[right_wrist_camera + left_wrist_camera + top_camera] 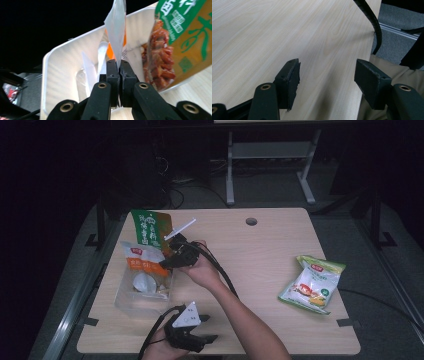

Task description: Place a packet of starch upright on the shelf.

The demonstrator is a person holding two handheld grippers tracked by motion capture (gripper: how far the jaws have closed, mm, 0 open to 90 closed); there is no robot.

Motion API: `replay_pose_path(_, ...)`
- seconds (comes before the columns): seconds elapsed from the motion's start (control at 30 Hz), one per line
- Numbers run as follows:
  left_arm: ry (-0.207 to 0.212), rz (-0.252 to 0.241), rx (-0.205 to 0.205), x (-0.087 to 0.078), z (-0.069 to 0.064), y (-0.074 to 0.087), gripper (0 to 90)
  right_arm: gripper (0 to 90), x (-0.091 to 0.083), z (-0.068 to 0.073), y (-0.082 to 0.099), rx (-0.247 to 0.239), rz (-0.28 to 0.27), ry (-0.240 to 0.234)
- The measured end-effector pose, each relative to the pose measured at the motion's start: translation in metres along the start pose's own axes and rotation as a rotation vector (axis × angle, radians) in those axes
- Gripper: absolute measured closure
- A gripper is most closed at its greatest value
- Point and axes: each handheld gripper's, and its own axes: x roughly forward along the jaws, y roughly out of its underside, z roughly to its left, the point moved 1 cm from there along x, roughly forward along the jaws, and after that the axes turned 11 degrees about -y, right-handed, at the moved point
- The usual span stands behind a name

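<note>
My right gripper [164,264] reaches across to the left side of the table. Its jaws are shut on the thin white edge of an orange-and-white snack bag [141,261]. In the right gripper view the bag's edge [117,35] rises out of my right gripper [118,63], whose jaws press together. The bag hangs over a clear plastic container [131,301], which reads as a white tub [62,72] in that view. A green-and-orange snack bag [150,226] leans at the container's far side. My left gripper [207,328] rests at the table's front edge, open, with nothing between its fingers [289,75].
A white-and-green snack bag [312,282] lies flat near the table's right edge. A round cable hole [251,221] sits at the back of the table. The right gripper's black cable [220,270] trails along the forearm. A metal frame [270,160] stands on the floor beyond.
</note>
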Motion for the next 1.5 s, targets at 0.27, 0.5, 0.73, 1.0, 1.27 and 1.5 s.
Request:
replay_pose_path(0.27, 0.0, -0.005, -0.017, 0.0, 0.001, 0.0, 36.2, 73.0, -0.016, 0.0, 0.009, 0.017, -0.018, -0.021)
replay_pose_path(0.5, -0.006, -0.008, -0.031, -0.001, 0.004, 0.0, 35.8, 65.0, -0.039, 0.001, 0.023, 0.02, -0.033, -0.015)
replay_pose_path(0.73, -0.01, -0.009, -0.039, -0.001, 0.007, 0.0, 35.4, 61.5, -0.061, -0.004, 0.046, 0.033, -0.029, 0.017)
replay_pose_path(1.0, -0.015, -0.004, -0.037, -0.001, 0.008, 0.0, 34.9, 59.9, -0.086, -0.007, 0.067, 0.072, -0.042, 0.044)
replay_pose_path(1.27, -0.02, -0.007, -0.041, -0.001, 0.008, -0.001, 34.5, 58.5, -0.114, -0.008, 0.089, 0.091, -0.052, 0.083)
replay_pose_path(1.5, -0.025, -0.008, -0.033, -0.002, 0.01, -0.001, 34.3, 56.9, -0.138, -0.009, 0.11, 0.123, -0.062, 0.115)
